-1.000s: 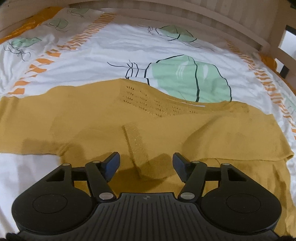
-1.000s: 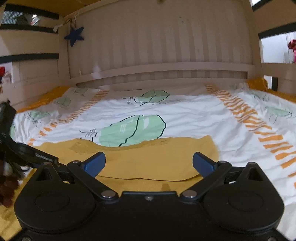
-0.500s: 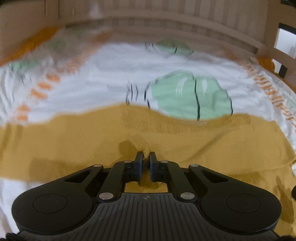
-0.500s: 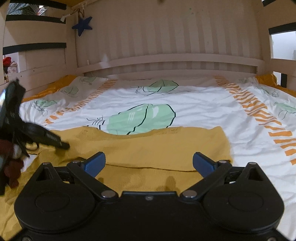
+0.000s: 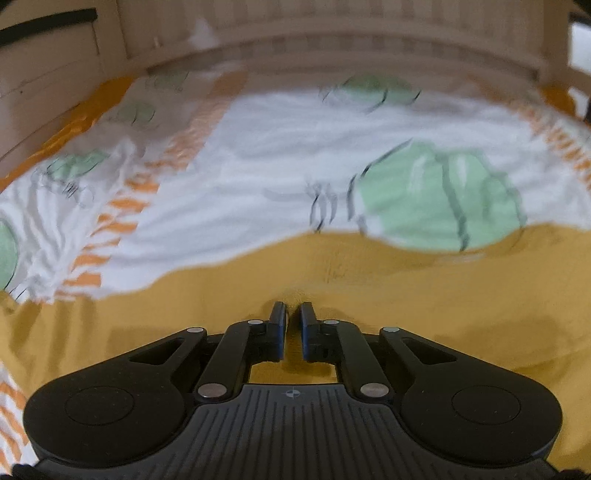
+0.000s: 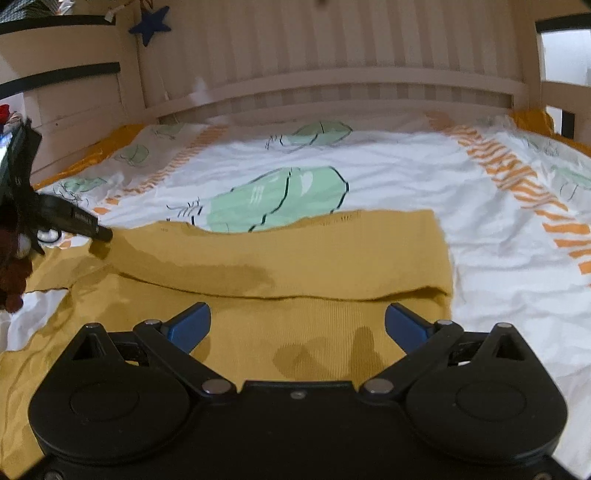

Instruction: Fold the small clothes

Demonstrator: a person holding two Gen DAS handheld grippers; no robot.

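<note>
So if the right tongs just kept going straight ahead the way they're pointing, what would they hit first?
Most likely the mustard yellow top: the open right tongs sit low over it, aimed at its folded edge. Beyond lies the printed bedsheet, then the headboard. Depth is hard to judge.

Black tongs – ribbed housing, silver pivot screws, round discs – blue-padded fingers

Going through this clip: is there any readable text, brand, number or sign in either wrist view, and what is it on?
No legible words or numbers in either view.
Small round crosshair mark, no letters: on the left gripper body.
Pale lettering, too small and blurred to read: on the side of the left gripper as the right wrist view shows it, over the yellow garment.
Bedsheet: only drawings and orange stripes, no text.
Blue star: plain decoration.
</note>
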